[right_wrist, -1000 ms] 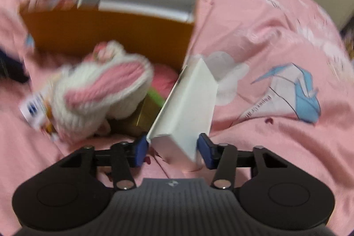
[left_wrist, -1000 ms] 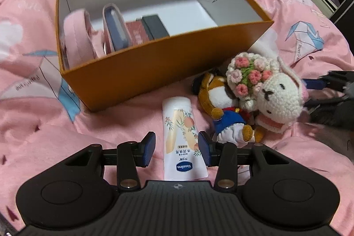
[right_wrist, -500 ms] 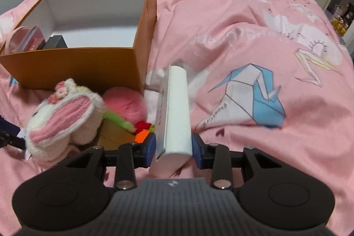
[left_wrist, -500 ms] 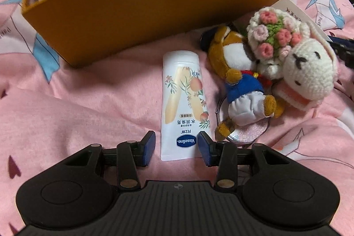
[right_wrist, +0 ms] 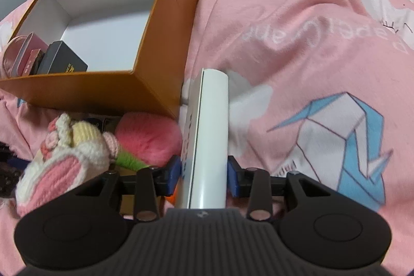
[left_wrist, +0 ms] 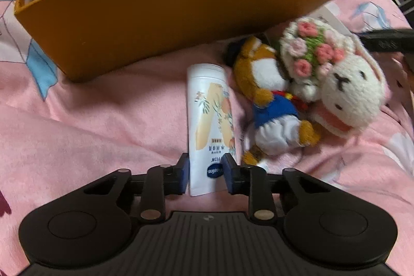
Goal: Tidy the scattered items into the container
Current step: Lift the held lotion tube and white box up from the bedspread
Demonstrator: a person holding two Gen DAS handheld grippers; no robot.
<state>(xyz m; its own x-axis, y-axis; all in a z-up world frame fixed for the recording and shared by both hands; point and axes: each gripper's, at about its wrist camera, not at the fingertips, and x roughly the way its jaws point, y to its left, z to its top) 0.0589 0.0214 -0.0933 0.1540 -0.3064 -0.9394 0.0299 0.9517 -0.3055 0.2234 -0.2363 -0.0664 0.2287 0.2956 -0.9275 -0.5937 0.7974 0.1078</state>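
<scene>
My left gripper (left_wrist: 204,173) had just closed onto the tube (left_wrist: 211,126), low centre. My right gripper (right_wrist: 204,175) kept clamping the white box (right_wrist: 209,141), now lifted beside the orange box (right_wrist: 165,84).

One orange box (left_wrist: 165,25) stands on the bed, with two soft toys beside it: a crocheted rabbit (left_wrist: 346,92) and a brown plush figure (left_wrist: 261,84). Also beside the box are one lotion tube (left_wrist: 209,120), one white carton (right_wrist: 209,136) and one pink pompom (right_wrist: 147,136).

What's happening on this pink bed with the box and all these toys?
Someone is tidying scattered things into the orange cardboard box with two hand-held tongs. The left tongs have just been closing on the bottom end of a white lotion tube lying on the pink bedspread. The right tongs are clamped on a white rectangular carton beside the box. A crocheted white rabbit and a small brown plush toy lie outside it.
</scene>
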